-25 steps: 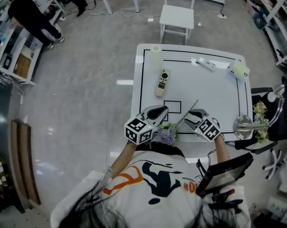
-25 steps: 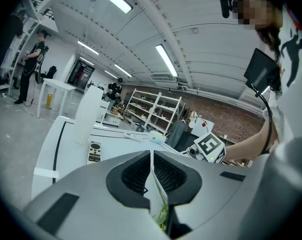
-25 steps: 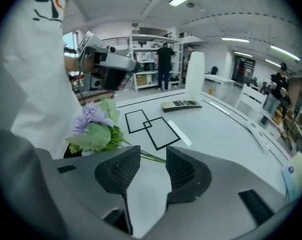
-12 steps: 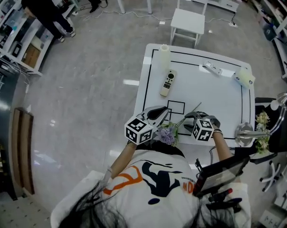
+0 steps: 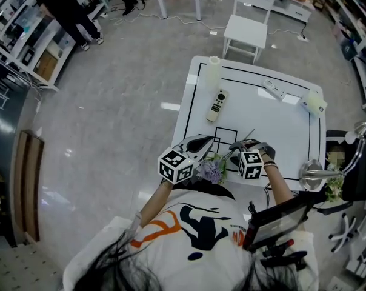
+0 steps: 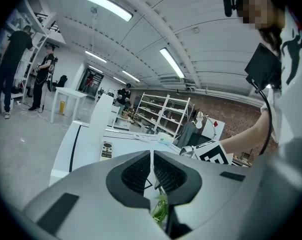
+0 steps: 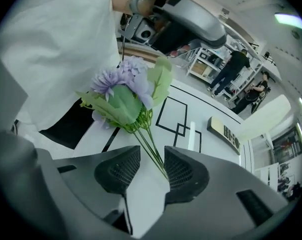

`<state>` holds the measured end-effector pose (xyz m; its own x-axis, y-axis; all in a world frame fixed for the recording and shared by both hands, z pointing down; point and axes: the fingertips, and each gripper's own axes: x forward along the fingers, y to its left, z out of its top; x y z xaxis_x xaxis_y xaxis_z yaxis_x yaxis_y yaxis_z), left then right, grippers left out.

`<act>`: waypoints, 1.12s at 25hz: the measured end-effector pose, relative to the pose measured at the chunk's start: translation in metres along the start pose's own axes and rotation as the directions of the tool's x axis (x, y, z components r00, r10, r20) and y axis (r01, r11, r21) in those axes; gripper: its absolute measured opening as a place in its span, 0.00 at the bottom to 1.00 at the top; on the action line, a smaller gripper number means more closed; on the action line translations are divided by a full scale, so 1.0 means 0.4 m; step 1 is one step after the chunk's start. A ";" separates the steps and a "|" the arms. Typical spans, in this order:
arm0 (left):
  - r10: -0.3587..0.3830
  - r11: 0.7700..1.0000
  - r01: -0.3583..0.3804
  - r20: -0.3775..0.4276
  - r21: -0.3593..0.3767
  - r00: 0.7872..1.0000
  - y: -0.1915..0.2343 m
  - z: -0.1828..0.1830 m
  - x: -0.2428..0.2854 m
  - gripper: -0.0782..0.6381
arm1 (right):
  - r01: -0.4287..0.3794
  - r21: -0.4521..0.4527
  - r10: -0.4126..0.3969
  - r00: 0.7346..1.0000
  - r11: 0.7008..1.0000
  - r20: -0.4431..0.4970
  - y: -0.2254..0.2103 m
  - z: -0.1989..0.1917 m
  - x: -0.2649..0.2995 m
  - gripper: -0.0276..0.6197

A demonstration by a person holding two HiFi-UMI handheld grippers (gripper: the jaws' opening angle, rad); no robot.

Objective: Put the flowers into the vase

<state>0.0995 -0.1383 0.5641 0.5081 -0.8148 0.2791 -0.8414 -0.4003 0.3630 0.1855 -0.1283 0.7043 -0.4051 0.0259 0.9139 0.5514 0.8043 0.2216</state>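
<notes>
Jaws of the left gripper [image 6: 152,154] are drawn together to a thin slit, and green foliage of the flowers [image 7: 122,86] shows low in the throat between them. Judged from this and from the head view, where the bunch sits just off the left jaw tips, the left gripper is clamped on the bunch near its head. Jaws of the right gripper [image 7: 151,151] stand apart. The green stems [image 7: 150,144] run lengthwise through the gap and lie against one pad, with clear space to the other pad, so no grip is made on this side. The lilac bloom and leaves sit just beyond the right jaw tips, apparently raised off the table [image 5: 274,126]. A pale upright cylinder [image 5: 214,71], probably the vase, stands well beyond both sets of jaws and somewhat to their left, with a remote control [image 5: 218,105] between it and the jaws. Task status: the bunch is in hand on the left gripper but well apart from the cylinder, and nothing has entered it. Outstanding steps, as a judgement: secure the stems, carry the bunch forward to the cylinder, turn the stem ends downward, and lower them into the opening. The opening itself cannot be made out at this size.
</notes>
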 end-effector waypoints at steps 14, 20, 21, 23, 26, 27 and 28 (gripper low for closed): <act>0.040 0.999 -0.040 0.010 0.010 0.999 0.010 0.006 -0.039 0.13 | 0.041 0.049 -0.039 0.999 0.998 -0.038 -0.003 0.000 0.014 0.08; 0.065 0.998 -0.065 0.020 -0.001 0.998 0.032 0.011 -0.059 0.12 | 0.070 0.208 -0.066 0.998 0.976 -0.024 -0.015 -0.019 0.000 0.08; 0.068 0.998 -0.068 0.022 -0.002 0.997 0.035 0.011 -0.062 0.13 | 0.078 0.232 -0.076 0.997 0.970 -0.019 -0.021 -0.019 -0.003 0.08; 0.074 0.997 -0.074 0.024 -0.004 0.997 0.041 0.012 -0.069 0.13 | 0.092 0.280 -0.095 0.995 0.956 -0.003 -0.036 -0.016 -0.010 0.08; 0.079 0.997 -0.079 0.027 -0.004 0.996 0.050 0.017 -0.076 0.13 | 0.112 0.347 -0.129 0.991 0.931 0.026 -0.065 -0.009 -0.025 0.08; 0.080 0.997 -0.080 0.028 -0.003 0.996 0.053 0.020 -0.078 0.13 | 0.119 0.369 -0.142 0.989 0.922 0.036 -0.074 -0.006 -0.031 0.08; 0.081 0.997 -0.081 0.028 -0.002 0.996 0.056 0.022 -0.080 0.13 | 0.126 0.391 -0.156 0.987 0.912 0.045 -0.084 -0.003 -0.036 0.08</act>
<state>0.0627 -0.1251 0.5554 0.4327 -0.8562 0.2823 -0.8794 -0.3319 0.3412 0.1739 -0.1565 0.6840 -0.5184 -0.0734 0.8520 0.1664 0.9686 0.1846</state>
